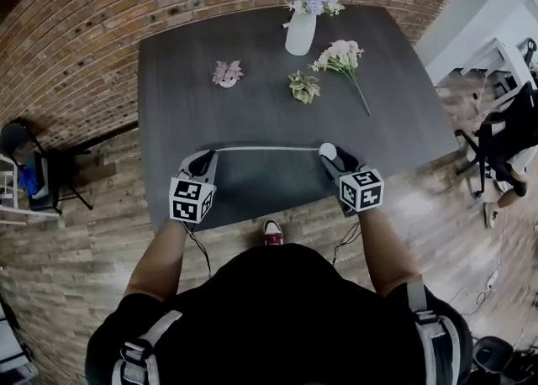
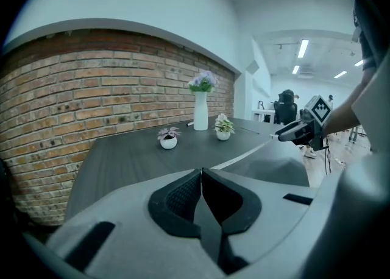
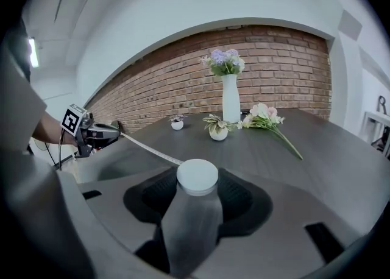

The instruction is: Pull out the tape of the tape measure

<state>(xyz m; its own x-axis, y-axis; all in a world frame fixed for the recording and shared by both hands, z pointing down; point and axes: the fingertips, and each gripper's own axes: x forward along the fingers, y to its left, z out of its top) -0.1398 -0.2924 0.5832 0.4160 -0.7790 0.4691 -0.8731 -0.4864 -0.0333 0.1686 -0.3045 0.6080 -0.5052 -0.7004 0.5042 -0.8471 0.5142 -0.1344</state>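
Observation:
A round white tape measure (image 3: 196, 178) sits between the pads of my right gripper (image 3: 196, 187), which is shut on it. In the head view that gripper (image 1: 330, 157) is near the front edge of the dark table (image 1: 252, 114), right of centre. The thin pale tape (image 1: 267, 149) runs out leftward in a straight line to my left gripper (image 1: 202, 164). In the left gripper view the jaws of my left gripper (image 2: 201, 175) are pressed together on the tape's end. From there the tape (image 2: 244, 155) stretches toward the far right gripper (image 2: 291, 131).
A white vase of purple flowers (image 1: 301, 29) stands at the table's back. A small pink potted plant (image 1: 227, 73), a small green one (image 1: 304, 87) and a loose bouquet (image 1: 345, 59) lie mid-table. A chair (image 1: 23, 165) is on the left; office chairs and a seated person (image 1: 504, 152) are on the right.

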